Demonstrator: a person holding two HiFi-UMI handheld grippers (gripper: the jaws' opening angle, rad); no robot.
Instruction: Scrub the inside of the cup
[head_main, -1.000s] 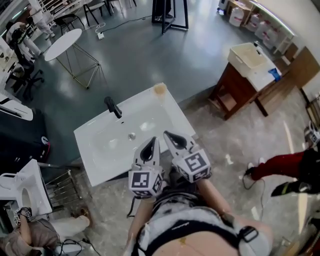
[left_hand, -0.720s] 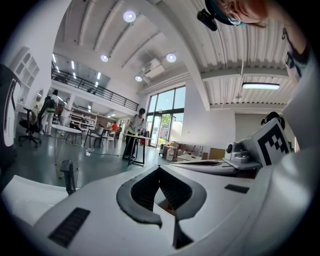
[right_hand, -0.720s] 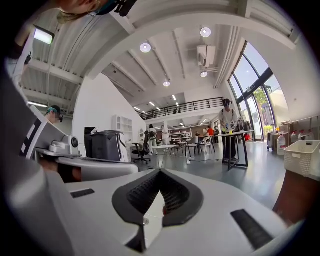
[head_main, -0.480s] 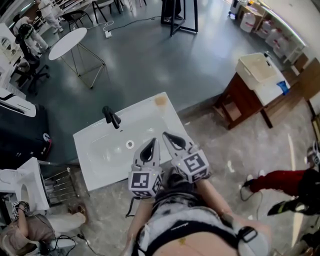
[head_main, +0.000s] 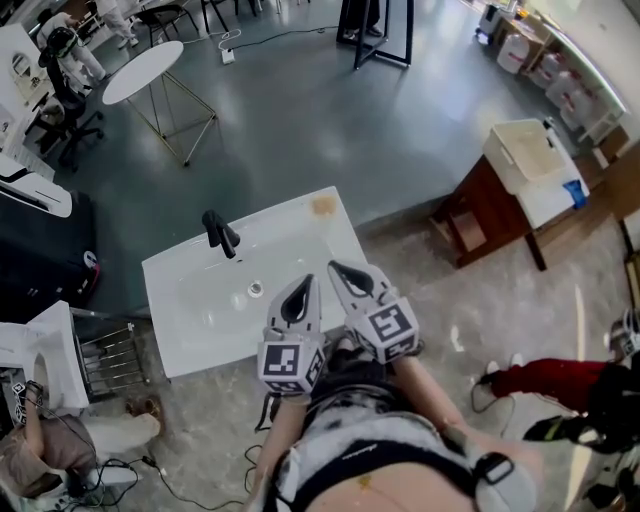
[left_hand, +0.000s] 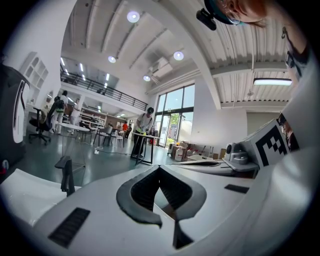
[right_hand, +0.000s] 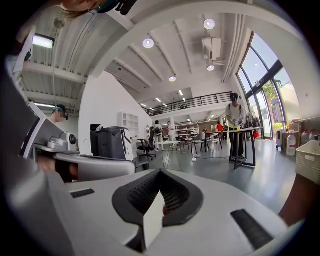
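- L gripper (head_main: 304, 284): jaws shut, nothing btwn.
- R gripper (head_main: 340, 270): same, empty.
- Both tips over near edge of sink (head_main: 190, 340).
- Cup: not identifiable. Small tan obj (head_main: 320, 205) on sink's far corner poss. it, too small to tell.
- Est. handling: light, rigid, slick if wet. Take by wall nr rim.

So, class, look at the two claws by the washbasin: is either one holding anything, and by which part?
Nothing is held: the left claw and the right claw are both shut and empty, beside the white washbasin.
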